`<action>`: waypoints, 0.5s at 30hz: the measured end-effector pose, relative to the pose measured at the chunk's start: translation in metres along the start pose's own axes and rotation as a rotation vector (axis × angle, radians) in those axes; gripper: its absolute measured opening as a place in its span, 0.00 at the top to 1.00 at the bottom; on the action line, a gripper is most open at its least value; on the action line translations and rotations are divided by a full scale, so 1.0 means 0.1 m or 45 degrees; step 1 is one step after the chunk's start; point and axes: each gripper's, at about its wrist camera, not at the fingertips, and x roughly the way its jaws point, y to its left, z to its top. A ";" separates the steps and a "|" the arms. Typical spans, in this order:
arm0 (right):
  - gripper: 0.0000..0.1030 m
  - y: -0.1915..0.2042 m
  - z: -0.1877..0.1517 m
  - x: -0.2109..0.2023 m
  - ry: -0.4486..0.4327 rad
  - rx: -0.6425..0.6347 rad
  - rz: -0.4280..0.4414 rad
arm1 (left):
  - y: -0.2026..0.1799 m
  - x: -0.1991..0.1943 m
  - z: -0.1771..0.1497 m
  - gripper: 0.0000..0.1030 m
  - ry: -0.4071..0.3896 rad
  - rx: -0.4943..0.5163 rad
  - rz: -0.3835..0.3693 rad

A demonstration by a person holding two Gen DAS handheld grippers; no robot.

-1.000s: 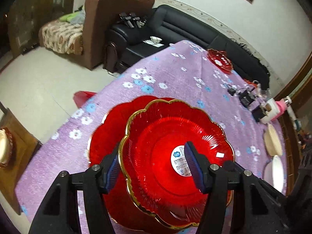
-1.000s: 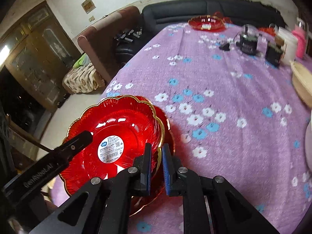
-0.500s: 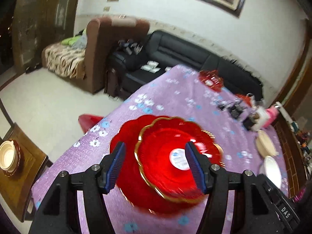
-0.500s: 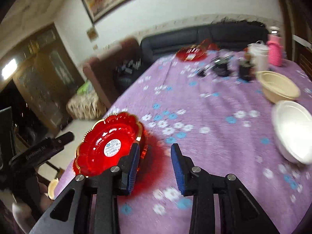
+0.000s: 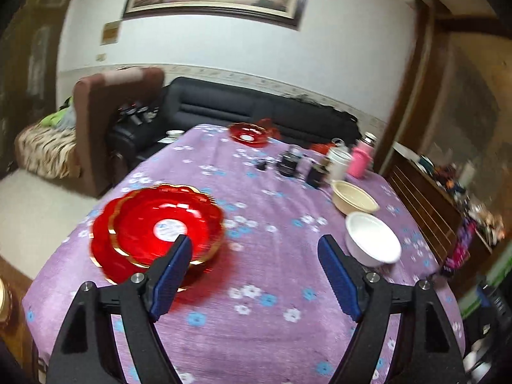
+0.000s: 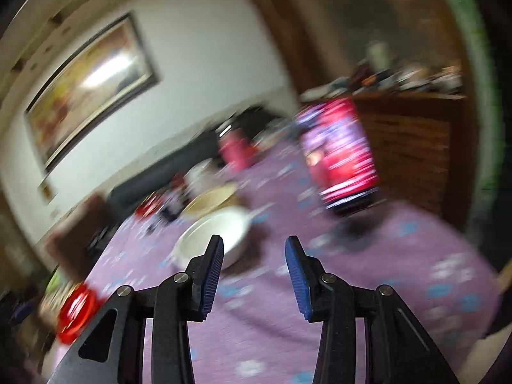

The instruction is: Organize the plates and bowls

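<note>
Tongs both opening, empty: left, right. Plates sitting stacked on bench; bowls lying apart. Blurred fast swing is risking knocking white bowl.

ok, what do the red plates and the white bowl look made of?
Red plates: likely glossy translucent plastic, though glass is possible; sharp glints, gold-edged scalloped rim, sticker at centre. White bowl: smooth, opaque, softly shiny; melamine, plastic or glazed ceramic, can't tell which.
</note>
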 end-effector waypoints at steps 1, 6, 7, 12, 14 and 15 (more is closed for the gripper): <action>0.51 -0.08 0.03 -0.09 -0.045 0.010 -0.045 | -0.09 0.02 -0.03 0.22 0.008 0.022 -0.014; 0.44 -0.10 0.01 -0.13 -0.064 -0.061 -0.096 | -0.35 0.11 -0.18 0.22 0.063 0.084 -0.066; 0.44 -0.07 -0.03 -0.08 -0.037 -0.070 -0.082 | -0.39 0.11 -0.20 0.22 0.071 0.092 -0.071; 0.44 0.19 -0.06 0.26 0.120 -0.136 0.060 | -0.46 0.12 -0.26 0.22 0.079 0.114 -0.069; 0.44 0.50 0.07 0.48 0.157 -0.203 0.162 | -0.44 0.15 -0.26 0.22 0.091 0.099 -0.068; 0.44 0.63 0.13 0.56 0.151 -0.227 0.188 | -0.42 0.16 -0.26 0.22 0.094 0.090 -0.071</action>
